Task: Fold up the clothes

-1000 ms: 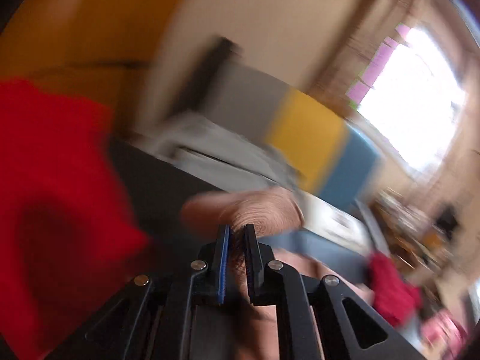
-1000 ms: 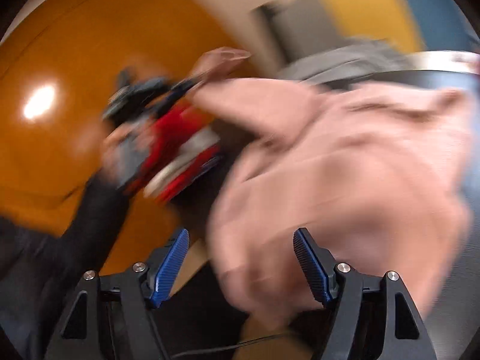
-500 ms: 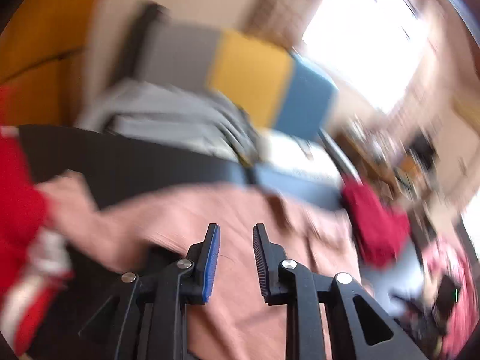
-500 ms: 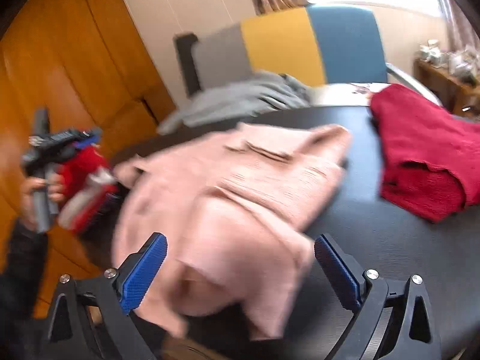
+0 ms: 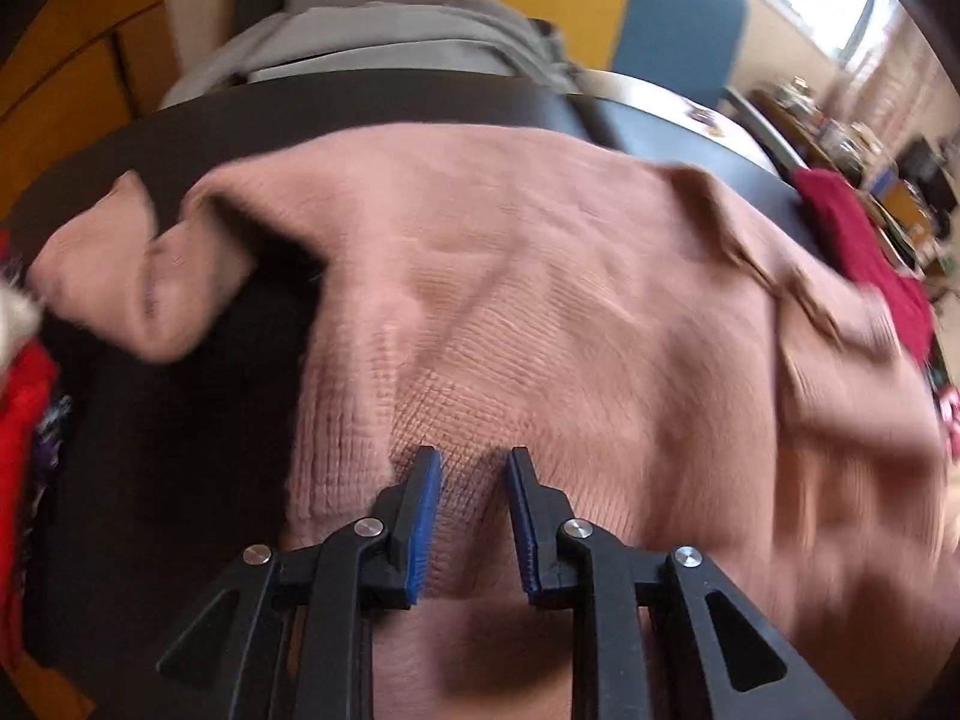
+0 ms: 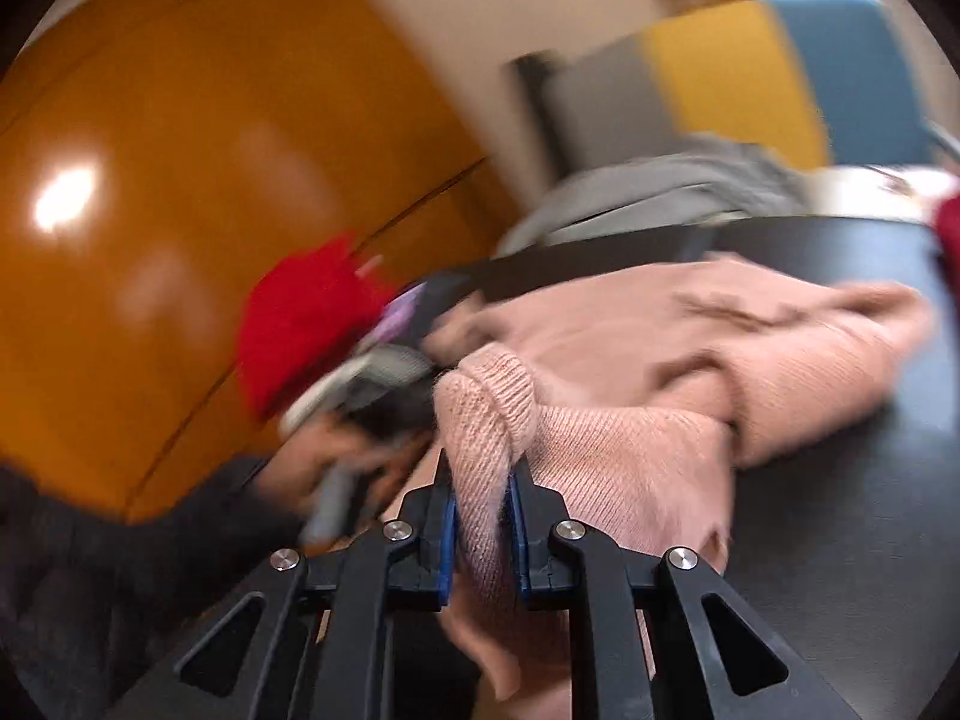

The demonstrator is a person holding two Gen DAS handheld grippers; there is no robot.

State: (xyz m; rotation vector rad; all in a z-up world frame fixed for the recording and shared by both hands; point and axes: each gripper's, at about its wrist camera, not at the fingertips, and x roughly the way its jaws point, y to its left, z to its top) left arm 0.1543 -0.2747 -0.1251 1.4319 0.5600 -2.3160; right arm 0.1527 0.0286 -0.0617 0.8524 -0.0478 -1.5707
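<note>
A pink knit sweater (image 5: 540, 312) lies spread on the dark table (image 5: 198, 432), one sleeve (image 5: 138, 276) bent to the left. My left gripper (image 5: 471, 468) hovers just over the sweater's near hem, jaws a narrow gap apart with knit showing between them, nothing clamped. In the right wrist view the same sweater (image 6: 750, 348) lies bunched on the table (image 6: 870, 510). My right gripper (image 6: 483, 480) is shut on its ribbed cuff (image 6: 492, 408), lifted off the table.
A dark red garment (image 5: 858, 240) lies at the table's far right. Grey clothes (image 5: 384, 36) hang on a chair behind the table. A red and white garment (image 5: 24, 420) is at the left edge. The person's left hand and gripper (image 6: 336, 420) sit left of the cuff.
My left gripper let go of the sweater, opened slightly and came down over the hem. My right gripper went from wide open to shut on the cuff and swung left.
</note>
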